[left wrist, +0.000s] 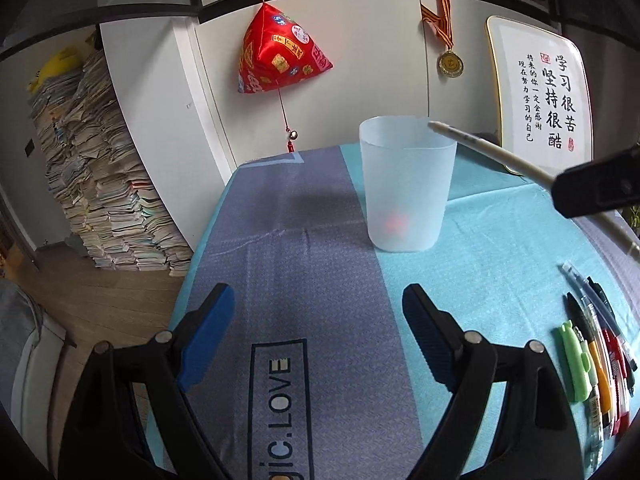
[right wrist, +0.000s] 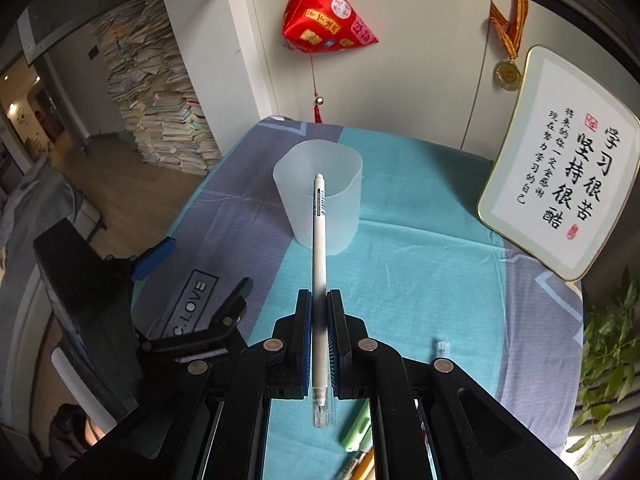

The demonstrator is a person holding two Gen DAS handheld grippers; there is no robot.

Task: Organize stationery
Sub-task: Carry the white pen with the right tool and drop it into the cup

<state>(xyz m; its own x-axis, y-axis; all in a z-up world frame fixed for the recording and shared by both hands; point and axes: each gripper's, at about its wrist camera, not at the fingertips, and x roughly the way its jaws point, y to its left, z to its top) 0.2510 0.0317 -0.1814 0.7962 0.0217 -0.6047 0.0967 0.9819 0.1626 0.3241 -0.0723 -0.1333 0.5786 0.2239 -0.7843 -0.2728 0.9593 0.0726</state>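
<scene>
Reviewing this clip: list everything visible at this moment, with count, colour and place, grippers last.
cup: one, frosted translucent, upright mid-table, something red at its bottom.
white pen: one, clamped in the right gripper, far end near the cup's rim.
loose pens: a row, exact count unclear; green, orange, red, black, clear; table's right side.
tablecloth: one, teal and grey-blue.
framed calligraphy: one, white with gold rim, leaning at back right.
red ornament: one, hanging on the wall.
medal: one, gold, hanging.
paper stacks: tall pile, floor left.
plant: green, right edge.
left gripper: open, empty.
right gripper: shut on the white pen.
</scene>
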